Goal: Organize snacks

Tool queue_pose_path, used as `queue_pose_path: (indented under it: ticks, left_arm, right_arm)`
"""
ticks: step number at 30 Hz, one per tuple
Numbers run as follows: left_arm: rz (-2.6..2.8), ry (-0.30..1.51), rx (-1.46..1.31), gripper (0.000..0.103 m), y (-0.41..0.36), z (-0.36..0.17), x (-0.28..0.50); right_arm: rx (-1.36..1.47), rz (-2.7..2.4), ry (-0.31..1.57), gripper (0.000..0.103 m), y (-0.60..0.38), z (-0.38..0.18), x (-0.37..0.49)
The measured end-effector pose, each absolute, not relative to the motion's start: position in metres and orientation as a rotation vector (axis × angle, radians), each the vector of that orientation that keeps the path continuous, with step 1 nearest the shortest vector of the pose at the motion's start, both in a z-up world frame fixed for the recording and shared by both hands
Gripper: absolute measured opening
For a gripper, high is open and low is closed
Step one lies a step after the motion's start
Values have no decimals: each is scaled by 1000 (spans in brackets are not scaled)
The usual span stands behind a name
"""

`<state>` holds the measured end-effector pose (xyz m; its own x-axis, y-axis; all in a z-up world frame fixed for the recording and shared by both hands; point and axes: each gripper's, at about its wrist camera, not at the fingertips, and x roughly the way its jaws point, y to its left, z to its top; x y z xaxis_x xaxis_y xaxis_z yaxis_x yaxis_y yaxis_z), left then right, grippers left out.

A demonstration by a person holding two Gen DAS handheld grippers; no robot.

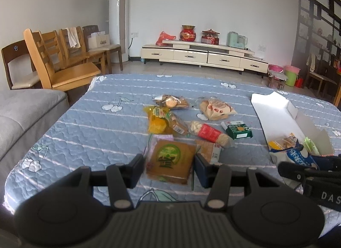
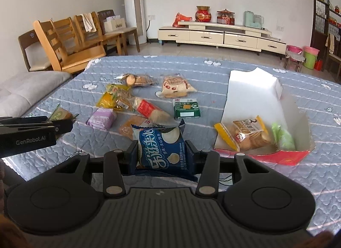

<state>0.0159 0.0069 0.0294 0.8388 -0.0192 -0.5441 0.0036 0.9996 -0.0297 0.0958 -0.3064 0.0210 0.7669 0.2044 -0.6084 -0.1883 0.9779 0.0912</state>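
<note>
My left gripper [image 1: 168,168] is shut on a brown square snack pack with a green logo [image 1: 169,160], held above the blue quilted table [image 1: 96,124]. My right gripper [image 2: 162,154] is shut on a blue cookie packet [image 2: 163,149], held left of the white open box [image 2: 251,90]. The box shows in the left wrist view [image 1: 275,113] too. It holds a yellow biscuit pack [image 2: 247,134] and a green pack [image 2: 283,137]. Several snacks lie loose mid-table: a red-banded cracker roll [image 2: 149,109], a green box [image 2: 186,109], a purple pack [image 2: 101,118], a yellow pack [image 2: 110,98].
Wooden chairs [image 1: 61,60] and a grey sofa [image 1: 19,115] stand left of the table. A low cream TV cabinet [image 1: 202,56] and a tall white air conditioner [image 1: 119,19] stand at the far wall. Pink and green buckets [image 1: 289,75] sit far right.
</note>
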Motion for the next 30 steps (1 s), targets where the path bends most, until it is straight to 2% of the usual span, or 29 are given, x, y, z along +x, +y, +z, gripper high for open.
queue_pose_path:
  ticks: [30]
  left_arm:
    - [-87,562,29,51,-34,45,3]
  right_arm:
    - [38,126,588,55,-343,46,64]
